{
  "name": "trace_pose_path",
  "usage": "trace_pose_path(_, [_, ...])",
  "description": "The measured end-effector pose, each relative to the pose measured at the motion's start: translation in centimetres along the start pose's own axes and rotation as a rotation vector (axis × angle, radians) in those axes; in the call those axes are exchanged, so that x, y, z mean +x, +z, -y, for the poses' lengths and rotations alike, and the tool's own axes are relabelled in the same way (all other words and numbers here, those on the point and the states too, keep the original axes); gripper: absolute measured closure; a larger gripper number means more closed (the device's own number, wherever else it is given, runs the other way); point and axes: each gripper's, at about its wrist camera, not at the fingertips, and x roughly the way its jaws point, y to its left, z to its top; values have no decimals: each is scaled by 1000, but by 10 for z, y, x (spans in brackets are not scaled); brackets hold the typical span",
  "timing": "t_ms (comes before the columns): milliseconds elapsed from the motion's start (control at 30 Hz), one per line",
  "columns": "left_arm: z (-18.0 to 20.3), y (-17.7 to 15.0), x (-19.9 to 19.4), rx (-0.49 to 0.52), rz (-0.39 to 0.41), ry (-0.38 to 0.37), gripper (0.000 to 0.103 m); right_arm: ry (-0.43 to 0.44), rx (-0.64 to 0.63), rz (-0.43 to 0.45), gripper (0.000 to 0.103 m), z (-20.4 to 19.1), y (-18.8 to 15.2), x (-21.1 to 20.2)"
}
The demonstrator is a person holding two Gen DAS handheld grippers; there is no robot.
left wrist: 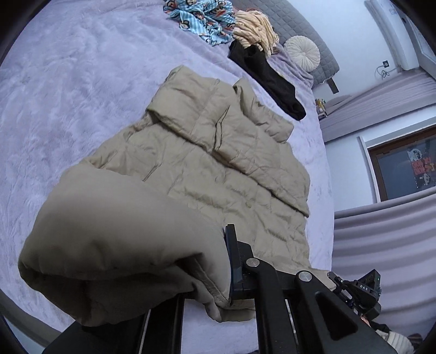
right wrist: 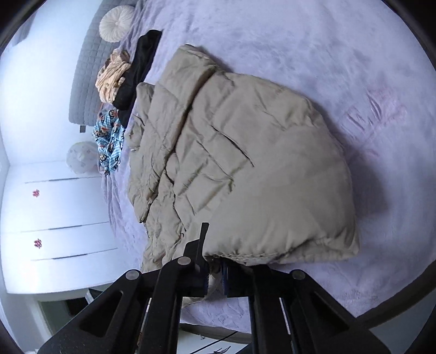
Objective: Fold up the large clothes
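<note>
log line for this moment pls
left hand-held gripper: shut on jacket hem | right hand-held gripper: shut on hem | beige jacket: on bed, near end lifted

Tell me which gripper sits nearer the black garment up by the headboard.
Hard to call: both grippers clamp the beige jacket's near hem, left gripper and right gripper alike, each a full jacket length from the black garment.

Lilac bed (left wrist: pixel 81 109), tan jacket (left wrist: pixel 218 152), clothes pile (left wrist: pixel 207 19)
</note>
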Motion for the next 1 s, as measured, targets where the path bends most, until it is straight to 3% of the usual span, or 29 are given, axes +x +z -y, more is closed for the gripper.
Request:
trace_pose_path(200, [37,44,-6,-1,136,-5,93,22,-190,19,96,-64,57,-8])
trace_pose_path(367, [54,75,6,3,200,-1,93,33,-316,20,96,-105,103,0])
trace_pose_path(633, [62,146,47,60,203,28,93,-12,-438,70,97,-160,157,35])
trace_pose_path(1000, [70,233,117,127,155,84,93,-83,-458,130,97,-201,218,89])
